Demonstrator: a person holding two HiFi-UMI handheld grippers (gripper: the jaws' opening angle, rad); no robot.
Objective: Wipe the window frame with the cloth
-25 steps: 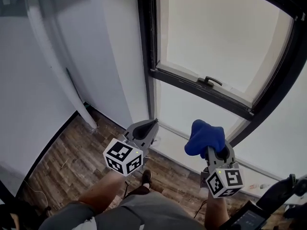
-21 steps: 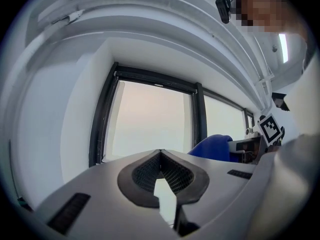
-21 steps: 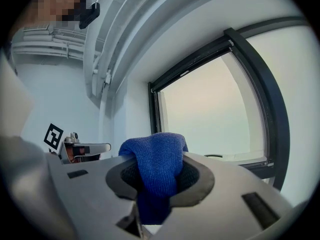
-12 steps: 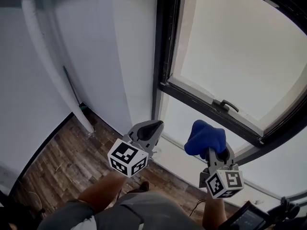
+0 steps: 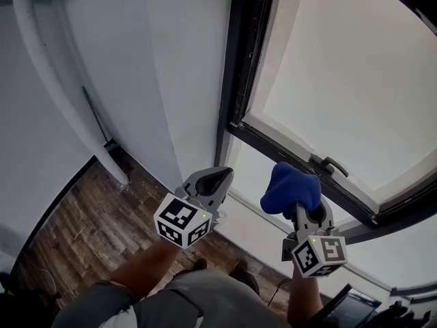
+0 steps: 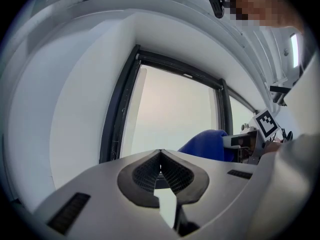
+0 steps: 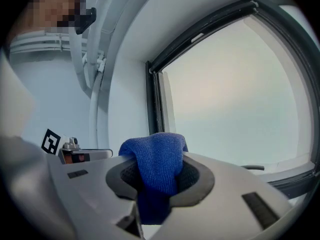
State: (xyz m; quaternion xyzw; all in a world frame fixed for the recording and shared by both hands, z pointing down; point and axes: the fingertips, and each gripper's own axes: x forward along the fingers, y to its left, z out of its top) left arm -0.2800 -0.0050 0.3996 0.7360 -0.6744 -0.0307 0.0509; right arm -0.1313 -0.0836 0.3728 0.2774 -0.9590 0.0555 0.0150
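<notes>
- Your cloth [image 5: 290,190] is deep blue with a fine knit, bunched into a rounded wad.
- It sits pinched in your right gripper [image 5: 305,215]. The jaws close on its lower part, the bulk swells out past the jaw tips, and one fold hangs down between them.
- You hold it in the air, below the frame's lower bar and clear of it.
- The window frame [image 5: 242,80] is dark, almost black. Its left post stands against the white wall and meets the lower bar at a corner. From there the bar runs down to the right in the head view, with a pale pane inside.
</notes>
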